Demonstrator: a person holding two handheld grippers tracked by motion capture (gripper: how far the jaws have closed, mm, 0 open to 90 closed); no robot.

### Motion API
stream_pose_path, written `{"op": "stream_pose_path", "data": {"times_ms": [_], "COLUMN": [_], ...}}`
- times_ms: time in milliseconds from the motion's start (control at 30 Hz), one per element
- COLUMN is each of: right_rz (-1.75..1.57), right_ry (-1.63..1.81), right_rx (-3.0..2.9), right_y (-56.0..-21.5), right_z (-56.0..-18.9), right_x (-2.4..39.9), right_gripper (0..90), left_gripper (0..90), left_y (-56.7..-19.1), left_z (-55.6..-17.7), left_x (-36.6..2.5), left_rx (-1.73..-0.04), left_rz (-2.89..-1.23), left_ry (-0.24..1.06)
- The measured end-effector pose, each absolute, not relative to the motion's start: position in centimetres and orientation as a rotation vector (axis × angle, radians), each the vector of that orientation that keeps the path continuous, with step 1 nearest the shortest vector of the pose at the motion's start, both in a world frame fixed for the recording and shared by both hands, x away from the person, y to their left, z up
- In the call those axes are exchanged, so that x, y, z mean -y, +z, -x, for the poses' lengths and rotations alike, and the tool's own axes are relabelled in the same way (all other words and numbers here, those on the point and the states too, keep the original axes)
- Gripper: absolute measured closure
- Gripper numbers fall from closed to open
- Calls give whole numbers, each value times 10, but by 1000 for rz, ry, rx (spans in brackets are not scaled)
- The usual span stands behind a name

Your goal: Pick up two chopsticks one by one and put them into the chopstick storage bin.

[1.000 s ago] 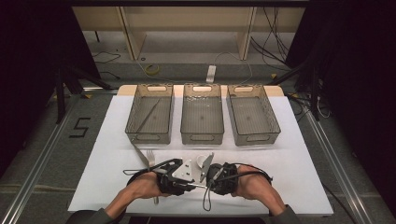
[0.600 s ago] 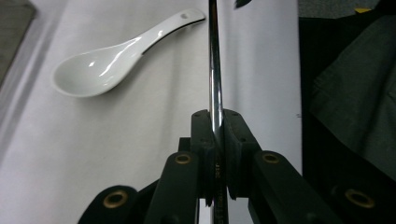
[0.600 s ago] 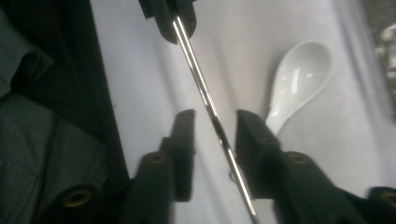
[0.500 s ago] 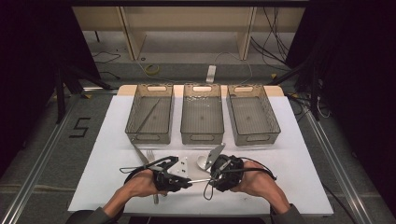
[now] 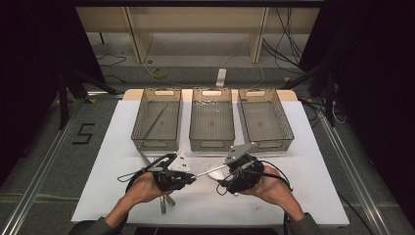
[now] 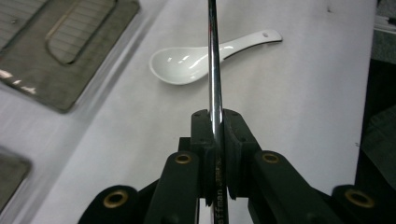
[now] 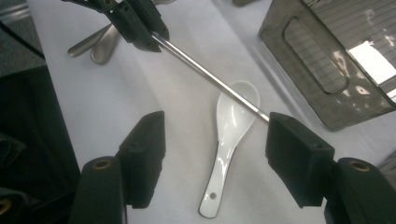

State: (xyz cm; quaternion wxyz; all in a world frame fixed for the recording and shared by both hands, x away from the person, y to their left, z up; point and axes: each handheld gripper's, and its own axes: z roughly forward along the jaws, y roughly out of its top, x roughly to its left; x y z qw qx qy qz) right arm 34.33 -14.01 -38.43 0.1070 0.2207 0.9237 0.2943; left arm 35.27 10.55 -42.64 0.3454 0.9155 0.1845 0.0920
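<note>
Left gripper (image 6: 215,140) is clamped on a thin metal chopstick (image 6: 213,60), its jaws shut flat against the rod near one end, so the rod runs straight out from the pads over the white table (image 5: 313,161). Right gripper (image 7: 212,161) has just been opening: its jaws stand wide, and the far end of the chopstick reaches only to the inner face of one pad, with no squeeze on it. The handover therefore looks complete, and the left hand (image 5: 142,188) alone carries the rod. A white ceramic spoon (image 7: 229,140) lies on the table beneath the rod, between the two grippers, and more metal cutlery (image 7: 95,44) rests near the left gripper. Three grey mesh baskets (image 5: 213,122) stand in a row at the far side; the left one (image 5: 156,122) appears to hold a similar rod already, so it is the likely destination. Keep the clamp firm and the rod level, since a single-ended hold lets a smooth rod pivot. Draw the right gripper clear sideways before swinging, lift above the spoon and the basket rim, and release low inside the basket.
</note>
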Motion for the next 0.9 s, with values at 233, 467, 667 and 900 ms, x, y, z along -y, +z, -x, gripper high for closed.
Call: {"op": "stream_pose_path", "data": {"times_ms": [233, 467, 667, 900], "right_rz": [-708, -786, -853, -882], "right_ry": [931, 990, 1037, 1054], "right_rx": [-2656, -2634, -2619, -2622], "right_y": [-389, -397, -405, -415], "right_z": [-342, -345, -348, -347], "right_x": [145, 152, 157, 158], "right_gripper": [365, 340, 323, 307], "left_gripper": [835, 835, 836, 835], "left_y": [-421, -413, -406, -399], "left_z": [-359, -366, -372, -380], "left_x": [-117, -131, -146, -164], "left_rx": [-617, -711, -793, -873], "left_rz": [-2303, -2238, -2175, -2118], "left_ry": [266, 312, 354, 400]}}
